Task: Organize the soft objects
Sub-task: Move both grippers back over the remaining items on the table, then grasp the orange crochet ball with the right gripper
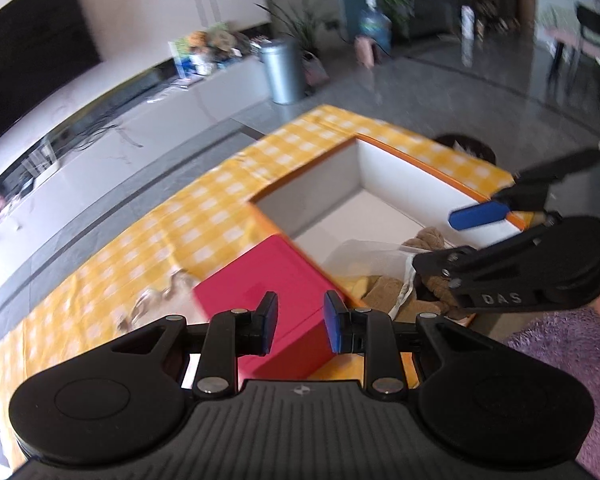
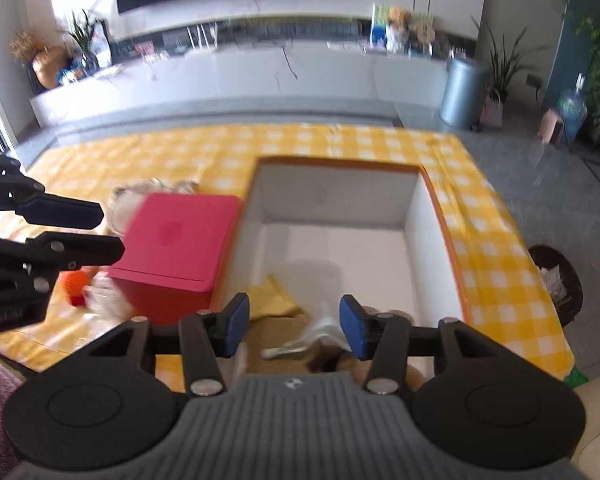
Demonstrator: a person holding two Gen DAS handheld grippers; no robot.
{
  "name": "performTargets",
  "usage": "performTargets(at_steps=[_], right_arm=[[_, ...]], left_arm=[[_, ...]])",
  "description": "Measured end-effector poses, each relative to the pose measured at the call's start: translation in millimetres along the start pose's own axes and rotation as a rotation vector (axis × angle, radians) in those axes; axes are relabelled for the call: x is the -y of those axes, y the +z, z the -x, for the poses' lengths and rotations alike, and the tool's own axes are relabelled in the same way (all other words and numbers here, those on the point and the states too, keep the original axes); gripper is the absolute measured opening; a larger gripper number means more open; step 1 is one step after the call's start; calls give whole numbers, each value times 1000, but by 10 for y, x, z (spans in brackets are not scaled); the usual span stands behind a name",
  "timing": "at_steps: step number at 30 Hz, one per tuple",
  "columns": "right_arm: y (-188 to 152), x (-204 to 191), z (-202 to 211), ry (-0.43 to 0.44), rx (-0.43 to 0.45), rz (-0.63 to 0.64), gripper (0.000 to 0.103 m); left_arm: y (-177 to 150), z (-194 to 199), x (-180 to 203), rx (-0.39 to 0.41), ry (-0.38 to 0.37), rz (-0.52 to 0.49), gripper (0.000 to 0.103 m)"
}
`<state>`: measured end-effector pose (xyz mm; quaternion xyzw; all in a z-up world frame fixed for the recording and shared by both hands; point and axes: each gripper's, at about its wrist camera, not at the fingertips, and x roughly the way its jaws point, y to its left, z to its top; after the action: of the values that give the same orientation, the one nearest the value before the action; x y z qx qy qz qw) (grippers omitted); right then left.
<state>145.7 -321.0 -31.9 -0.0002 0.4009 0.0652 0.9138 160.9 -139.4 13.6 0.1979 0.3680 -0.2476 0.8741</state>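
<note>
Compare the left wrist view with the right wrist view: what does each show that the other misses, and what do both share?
Left wrist only: a purple shaggy rug at lower right, and a black chair far back.

Right wrist only: an orange round soft toy in front of the red box, and a copper-coloured round vase on the far counter.

Both: the red lidded box, the white open box with orange rim, the yellow checked tablecloth and the grey metal bin.

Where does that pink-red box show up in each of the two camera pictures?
Left wrist view: the pink-red box sits low and centre, just beyond the tongs.
Right wrist view: the box lies left of centre.
Shared landmark: the open white box with orange rim right beside it.
</note>
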Motion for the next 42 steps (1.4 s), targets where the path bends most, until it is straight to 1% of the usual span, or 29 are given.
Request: performTargets(at_steps=[4, 7, 9, 12, 15, 17, 19, 22, 26, 29, 33, 39, 42], right_arm=[[-173, -284, 220, 46, 73, -26, 50], [-320, -505, 283, 91, 107, -59, 50], [-417, -665, 282, 105, 123, -67, 50], [-556, -885, 260, 112, 136, -68, 50], [-686, -1091, 204, 101, 136, -71, 52], [-763, -1208, 149, 91, 130, -61, 52], [-827, -1304, 103, 100, 122, -58, 52], [-861, -1418, 11, 122, 92, -43, 52], [-869, -1552, -95, 118, 66, -7, 54], [-860, -1633, -198, 118, 44, 9, 55], [-791, -1738, -337, 109, 30, 50, 55], [-558, -2020, -481, 173, 67, 148, 54], [-421, -2216, -660, 222, 62, 196, 54]], left_arm=[[-344, 284, -231, 40, 54, 117, 31], [-635, 409, -386, 54, 87, 225, 31], [-839, 475, -470, 61, 118, 284, 31], [-1121, 546, -576, 70, 152, 361, 31], [-1344, 559, -687, 80, 156, 435, 31], [-1501, 564, -766, 86, 170, 470, 31], [-1675, 587, -814, 85, 171, 498, 31], [-1852, 581, -874, 75, 150, 526, 31], [-1981, 545, -925, 60, 134, 554, 31], [-2015, 499, -978, 56, 119, 564, 31], [-1990, 398, -1050, 50, 107, 544, 31], [-1920, 283, -1345, 9, 106, 517, 31], [-1906, 172, -1517, -17, 111, 485, 31]])
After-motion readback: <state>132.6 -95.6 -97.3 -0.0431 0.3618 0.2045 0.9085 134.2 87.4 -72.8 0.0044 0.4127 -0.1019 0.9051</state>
